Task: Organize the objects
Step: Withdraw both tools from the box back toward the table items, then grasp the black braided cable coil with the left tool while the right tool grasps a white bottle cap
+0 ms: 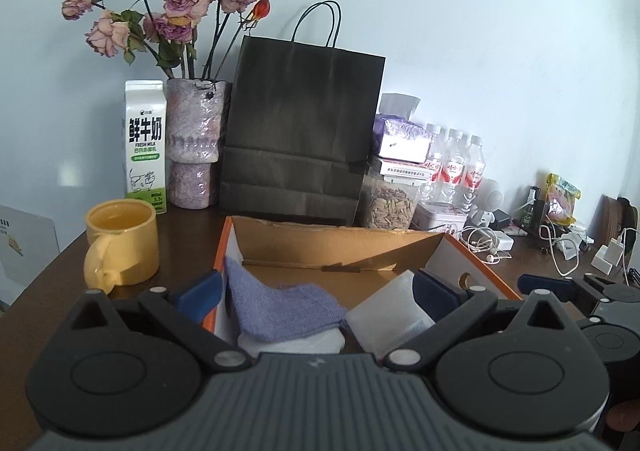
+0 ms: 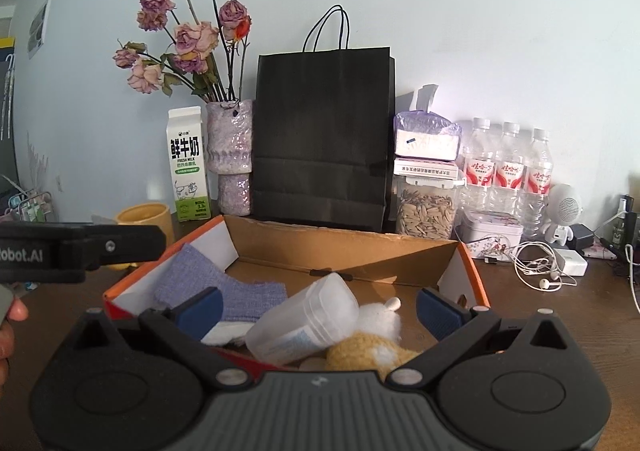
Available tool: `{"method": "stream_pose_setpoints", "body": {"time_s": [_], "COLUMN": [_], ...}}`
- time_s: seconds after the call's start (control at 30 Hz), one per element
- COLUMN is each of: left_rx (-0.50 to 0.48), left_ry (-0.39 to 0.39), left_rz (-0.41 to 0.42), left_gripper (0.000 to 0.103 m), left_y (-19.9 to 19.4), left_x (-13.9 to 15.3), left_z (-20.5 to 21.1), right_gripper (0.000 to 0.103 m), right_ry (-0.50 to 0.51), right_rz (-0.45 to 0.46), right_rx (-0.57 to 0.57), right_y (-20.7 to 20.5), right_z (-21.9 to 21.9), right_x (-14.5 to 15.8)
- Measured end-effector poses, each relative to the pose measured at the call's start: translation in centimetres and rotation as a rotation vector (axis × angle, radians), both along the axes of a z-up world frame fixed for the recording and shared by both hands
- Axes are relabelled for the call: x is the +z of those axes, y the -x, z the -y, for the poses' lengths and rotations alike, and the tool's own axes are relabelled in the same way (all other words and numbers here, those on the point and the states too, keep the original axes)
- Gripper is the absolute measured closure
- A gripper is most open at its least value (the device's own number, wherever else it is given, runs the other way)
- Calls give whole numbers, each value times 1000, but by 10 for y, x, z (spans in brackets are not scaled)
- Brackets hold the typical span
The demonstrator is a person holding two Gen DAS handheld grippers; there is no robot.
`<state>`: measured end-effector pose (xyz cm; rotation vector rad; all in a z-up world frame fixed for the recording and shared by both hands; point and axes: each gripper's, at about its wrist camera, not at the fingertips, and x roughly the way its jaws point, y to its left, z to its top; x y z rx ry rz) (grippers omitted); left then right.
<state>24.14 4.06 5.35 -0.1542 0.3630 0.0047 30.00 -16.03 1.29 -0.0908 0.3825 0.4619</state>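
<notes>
While the mug (image 1: 122, 243) sits far left on the table (image 1: 48, 291), just beside the box (image 2: 340, 243), the left gripper (image 1: 318, 295) hovers over the box's near edge, jaws wide, holding nothing. Inside lie a cloth (image 2: 224, 291), a clear container (image 2: 304, 321) and a yellow-white toy (image 2: 376, 339). Further right, the right gripper (image 2: 320, 309) hangs likewise spread and empty above them.
</notes>
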Motion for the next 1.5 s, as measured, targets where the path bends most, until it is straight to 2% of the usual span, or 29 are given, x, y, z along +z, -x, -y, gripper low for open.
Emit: {"method": "stream_pose_setpoints", "body": {"time_s": [0.3, 0.7, 1.23, 1.33, 1.4, 1.47, 1.5], "left_rx": [18, 34, 52, 45, 41, 34, 31], "left_ry": [-13, -27, -39, -40, -42, -42, -42], "left_rz": [-36, -66, -157, -166, -167, -167, -168], "left_gripper": [0, 0, 0, 0, 0, 0, 0], "left_y": [40, 84, 119, 122, 122, 122, 121], "left_x": [-8, -17, -45, -47, -47, -47, -47], "left_z": [-1, -3, -9, -8, -7, -6, -4], "right_gripper": [0, 0, 0, 10, 22, 28, 36], "right_ry": [15, 53, 106, 106, 111, 114, 115], "right_rz": [-5, -54, -158, -176, -192, -209, -219], "right_rx": [-20, -42, -53, -40, -25, -7, -4], "right_y": [40, 84, 105, 101, 97, 92, 89], "right_z": [25, 59, 91, 91, 89, 86, 85], "right_x": [-4, -26, -63, -67, -69, -71, -72]}}
